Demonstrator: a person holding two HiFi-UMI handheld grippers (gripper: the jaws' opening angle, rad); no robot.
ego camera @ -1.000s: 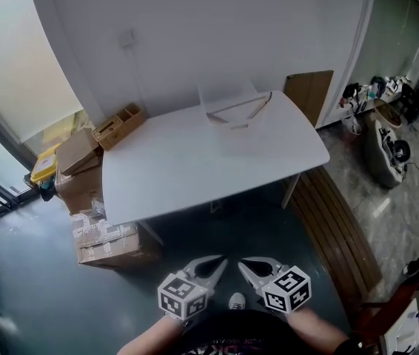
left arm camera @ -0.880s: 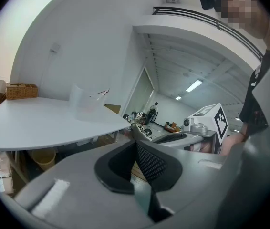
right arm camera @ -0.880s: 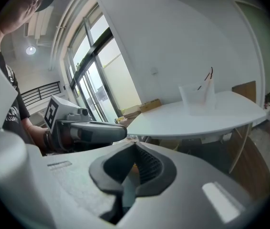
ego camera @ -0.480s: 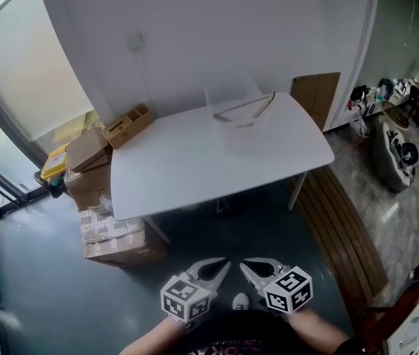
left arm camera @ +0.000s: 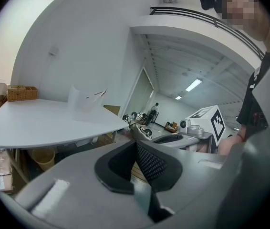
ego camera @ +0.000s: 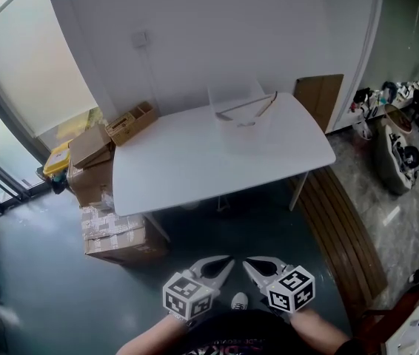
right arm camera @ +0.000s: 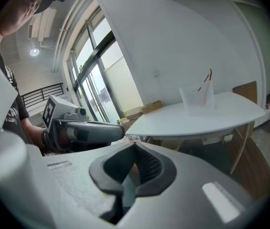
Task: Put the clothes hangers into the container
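Note:
A clear plastic container (ego camera: pixel 240 115) stands at the far edge of the white table (ego camera: pixel 187 161), with a clothes hanger (ego camera: pixel 248 107) leaning inside it. The same container (left arm camera: pixel 81 99) (right arm camera: pixel 197 97) shows in both gripper views. My left gripper (ego camera: pixel 224 262) and right gripper (ego camera: pixel 248 263) are held low and close to my body, well short of the table. Both are shut with nothing between the jaws. Each gripper sees the other beside it: the right gripper (left arm camera: pixel 136 129) in the left gripper view, the left gripper (right arm camera: pixel 123 136) in the right gripper view.
Cardboard boxes (ego camera: pixel 117 233) are stacked on the floor left of the table, with a small wooden organiser (ego camera: pixel 132 121) behind them. A wooden slatted bench (ego camera: pixel 343 228) lies along the right. Clutter (ego camera: pixel 394 135) stands at the far right. A board (ego camera: pixel 320 98) leans against the wall.
The head view has shifted slightly, so the table and boxes sit a little to the right and lower. Both grippers stay shut in the same place near my body.

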